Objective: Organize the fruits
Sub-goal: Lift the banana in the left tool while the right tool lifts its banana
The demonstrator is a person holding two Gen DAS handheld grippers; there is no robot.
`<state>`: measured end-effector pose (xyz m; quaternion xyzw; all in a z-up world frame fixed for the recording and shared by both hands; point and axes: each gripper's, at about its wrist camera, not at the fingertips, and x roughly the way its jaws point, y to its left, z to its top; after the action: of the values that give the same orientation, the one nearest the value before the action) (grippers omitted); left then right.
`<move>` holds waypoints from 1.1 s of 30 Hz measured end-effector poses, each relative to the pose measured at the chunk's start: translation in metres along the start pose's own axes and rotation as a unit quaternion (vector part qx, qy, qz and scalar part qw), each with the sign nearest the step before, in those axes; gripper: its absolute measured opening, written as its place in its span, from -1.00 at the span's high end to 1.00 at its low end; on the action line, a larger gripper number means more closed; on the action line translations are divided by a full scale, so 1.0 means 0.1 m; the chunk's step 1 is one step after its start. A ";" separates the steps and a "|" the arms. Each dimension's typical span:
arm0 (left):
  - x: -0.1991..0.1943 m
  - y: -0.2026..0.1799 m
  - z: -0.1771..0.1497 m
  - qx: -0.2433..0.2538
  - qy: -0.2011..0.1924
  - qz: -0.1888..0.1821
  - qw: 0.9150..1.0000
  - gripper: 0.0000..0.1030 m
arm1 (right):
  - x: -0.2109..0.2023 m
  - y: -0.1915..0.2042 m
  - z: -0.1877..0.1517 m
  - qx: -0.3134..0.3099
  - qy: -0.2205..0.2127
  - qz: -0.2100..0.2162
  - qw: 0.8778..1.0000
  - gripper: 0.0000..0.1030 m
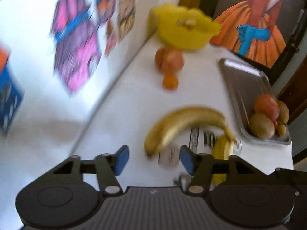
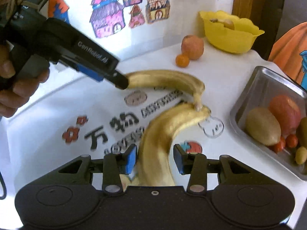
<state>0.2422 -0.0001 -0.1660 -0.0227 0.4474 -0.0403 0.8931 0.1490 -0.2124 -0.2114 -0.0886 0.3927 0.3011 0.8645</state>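
On the left, the left gripper [image 1: 154,160] is hovering over the white counter [image 2: 48,115] with its jaws standing wide and nothing between them; the far banana [image 1: 178,124] is lying just beyond its tips. In the right wrist view, that gripper's tip is sitting right at the far banana's left end, though contact cannot be told. Toward the middle, the near banana [image 2: 159,143] is running between the jaws of the right gripper [image 2: 155,160]. The left pad is touching the peel while the right pad is standing clear, so the jaws are only partly closed and not clamping it. The two bananas are meeting at their stems, apparently still joined.

Farther back, an apple [image 2: 192,47] and a small orange [image 2: 182,60] are resting on the counter beside the yellow bowl [image 2: 230,36], which is holding something indistinct. On the right, the metal tray [image 2: 249,99] is already carrying a red apple, kiwis and small fruits.

The sorting appears partway done: the tray is filling, while both bananas, the apple and the orange are waiting loose.
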 end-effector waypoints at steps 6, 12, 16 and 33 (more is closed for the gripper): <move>0.38 -0.21 0.24 0.061 -0.008 -0.025 0.998 -0.51 | 0.15 -0.06 0.08 0.033 -0.012 -0.020 0.999 -0.02; 0.59 -0.31 0.20 0.111 0.009 -0.053 0.992 -0.65 | 0.23 -0.14 0.06 0.074 -0.027 -0.028 0.997 -0.20; 0.67 -0.34 0.17 0.130 0.024 -0.038 0.991 -0.36 | 0.21 -0.15 0.02 0.088 -0.041 -0.032 0.995 -0.20; 0.34 -0.34 -0.16 0.084 0.021 -0.016 0.996 0.28 | 0.05 -0.13 -0.16 0.096 -0.054 -0.043 0.993 0.22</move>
<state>0.2475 -0.0373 -0.2001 0.0464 0.4605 -0.0922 0.8816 0.1494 -0.2265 -0.2272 -0.0058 0.3686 0.2286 0.9010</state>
